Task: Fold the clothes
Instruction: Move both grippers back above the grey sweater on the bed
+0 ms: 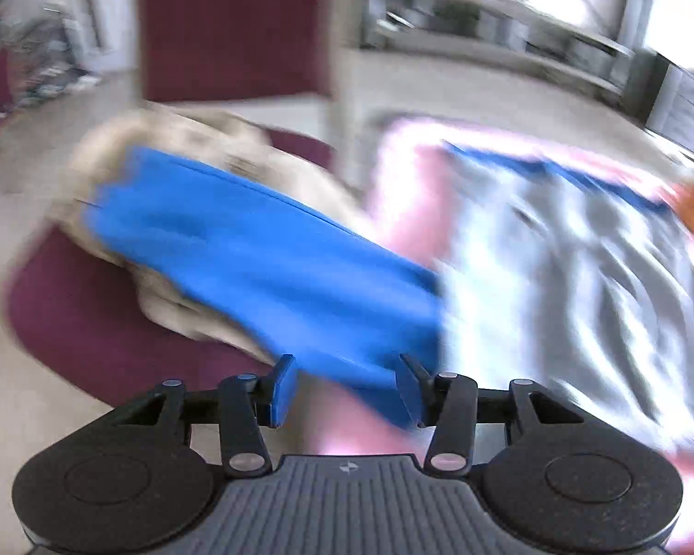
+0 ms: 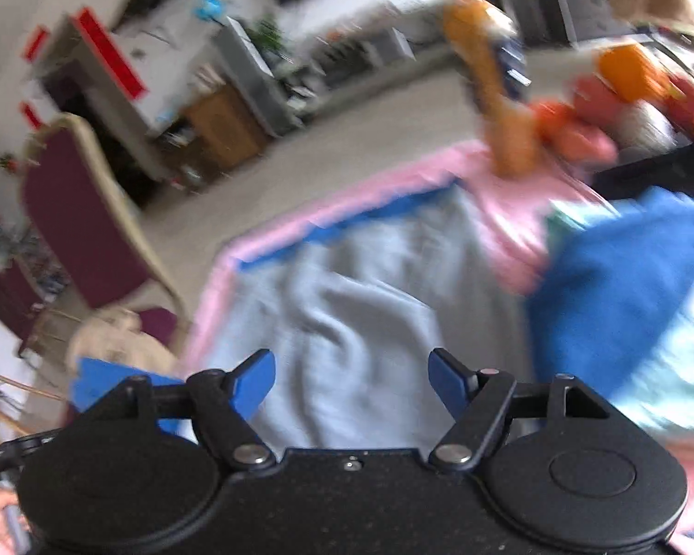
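Between garments: folded blue garment (image 1: 263, 254) lies on the maroon chair (image 1: 92, 337), both grippers' fingers released, left gripper (image 1: 344, 391), right gripper (image 2: 351, 381) over grey garment (image 2: 347, 296), which needs grasping by 2 edges.

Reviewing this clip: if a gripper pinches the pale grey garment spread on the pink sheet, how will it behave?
The grey garment will probably drape limply: it lies in soft wrinkles. It looks light and thin, so it may bunch when pushed. It should not roll or tip, being flat on the pink sheet.

Bare floor (image 2: 347, 138) beyond the pink sheet (image 2: 300, 226); toys (image 2: 573, 125) crowd its far corner.
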{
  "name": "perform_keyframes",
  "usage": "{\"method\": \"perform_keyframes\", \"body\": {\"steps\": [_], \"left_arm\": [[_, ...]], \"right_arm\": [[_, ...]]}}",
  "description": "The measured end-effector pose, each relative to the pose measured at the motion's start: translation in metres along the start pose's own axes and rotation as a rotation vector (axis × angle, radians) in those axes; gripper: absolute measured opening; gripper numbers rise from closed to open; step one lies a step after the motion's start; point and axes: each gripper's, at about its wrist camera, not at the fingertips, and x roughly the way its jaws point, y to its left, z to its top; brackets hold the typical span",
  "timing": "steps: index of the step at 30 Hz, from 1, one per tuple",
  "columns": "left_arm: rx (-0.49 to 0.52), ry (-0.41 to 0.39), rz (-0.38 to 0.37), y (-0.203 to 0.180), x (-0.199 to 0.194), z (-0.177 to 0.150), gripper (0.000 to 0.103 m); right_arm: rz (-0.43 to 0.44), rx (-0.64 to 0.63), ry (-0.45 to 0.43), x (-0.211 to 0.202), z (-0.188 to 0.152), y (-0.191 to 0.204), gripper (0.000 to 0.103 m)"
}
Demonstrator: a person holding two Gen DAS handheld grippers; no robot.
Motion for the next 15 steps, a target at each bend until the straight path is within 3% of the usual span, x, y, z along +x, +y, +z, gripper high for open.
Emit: {"method": "perform_keyframes", "body": {"steps": [3,5,7,9,11,15], "left_arm": [[-0.001,0.086,-0.097,-0.04,0.029,-0.02,0.04],[0.02,0.107,-0.105,-0.057,0.04,-0.027,0.036],[0.054,0.089,-0.064,-0.064,0.045,-0.028,0.035],[0.077,0.074,-0.032,-0.07,0.05,-0.028,0.034],[0.036,0.073,-0.055,-0.066,0.057,-0.021,0.034],[0.032,0.081,-0.1,-0.073,0.064,-0.021,0.034]], "right_arm": [[-0.054,0.023,0.093,0.017,-0.015,-0.028,0.072],[-0.071,0.02,0.134,0.026,-0.027,-0.04,0.072],[-0.089,-0.006,0.155,0.035,-0.037,-0.046,0.063],[-0.105,-0.044,0.151,0.043,-0.043,-0.047,0.039],[-0.106,-0.059,0.148,0.053,-0.045,-0.044,0.032],[-0.139,-0.103,0.134,0.077,-0.048,-0.033,0.032]]}}
